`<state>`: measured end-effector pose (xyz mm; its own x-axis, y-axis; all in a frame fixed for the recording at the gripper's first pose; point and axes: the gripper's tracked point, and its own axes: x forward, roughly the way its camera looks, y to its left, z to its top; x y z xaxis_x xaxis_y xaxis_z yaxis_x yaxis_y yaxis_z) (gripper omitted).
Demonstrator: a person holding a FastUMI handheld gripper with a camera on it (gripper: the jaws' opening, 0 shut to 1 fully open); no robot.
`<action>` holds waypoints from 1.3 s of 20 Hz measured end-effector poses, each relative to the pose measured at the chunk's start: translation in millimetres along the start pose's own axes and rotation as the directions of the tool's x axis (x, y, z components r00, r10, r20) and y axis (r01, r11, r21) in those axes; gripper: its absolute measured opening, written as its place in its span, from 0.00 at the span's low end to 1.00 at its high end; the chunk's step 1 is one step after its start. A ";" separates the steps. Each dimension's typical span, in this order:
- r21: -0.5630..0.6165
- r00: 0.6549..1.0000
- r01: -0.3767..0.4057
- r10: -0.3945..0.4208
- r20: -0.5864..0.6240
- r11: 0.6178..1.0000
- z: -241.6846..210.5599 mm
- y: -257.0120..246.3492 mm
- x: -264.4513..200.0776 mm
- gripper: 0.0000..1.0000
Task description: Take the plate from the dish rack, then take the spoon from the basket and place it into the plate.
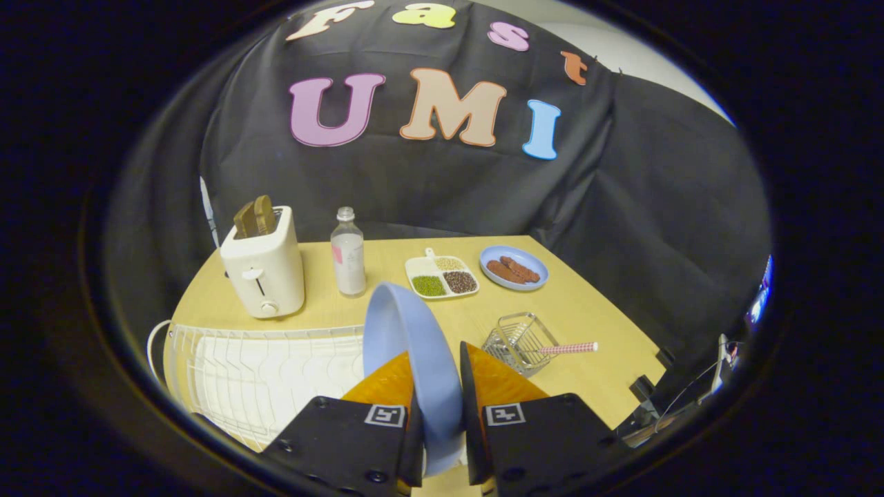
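Gripper (436, 386) fingers clamp the round pale-blue plate (407, 345) on edge, lifted beside the white wire dish rack (262, 373). Right of the rack, the pink-handled spoon (568, 348) lies in the small wire basket (519, 342): plate apparently taken, spoon transfer remaining.

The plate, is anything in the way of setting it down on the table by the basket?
Nothing visible is. The fingers are shut on the plate, held upright beside the rack. The bare table ahead of the right finger lies open; the basket with its spoon sits just beyond that spot.
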<state>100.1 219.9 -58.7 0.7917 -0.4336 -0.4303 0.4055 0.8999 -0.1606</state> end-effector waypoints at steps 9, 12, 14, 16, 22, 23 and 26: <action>-0.034 0.998 0.039 -0.037 0.046 0.999 16.1 0.1 -2.3 0.28; -0.055 0.992 0.059 -0.052 0.115 0.997 40.6 -3.8 -19.7 0.28; -0.013 0.994 0.001 0.001 0.107 1.000 48.3 -1.7 -31.7 0.26; 0.036 0.995 -0.041 0.038 0.090 0.999 50.4 -10.3 -37.4 0.24; 0.278 0.983 -0.182 0.172 0.059 0.943 52.0 -99.3 -36.4 0.23; 0.318 0.980 -0.200 0.189 0.065 0.927 49.2 -122.0 -38.1 0.23; 0.386 0.978 -0.206 0.183 0.095 0.899 32.2 -201.5 -43.7 0.23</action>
<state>-1.5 56.0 21.0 0.8924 -0.2637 -0.3661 0.3778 0.8804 0.2868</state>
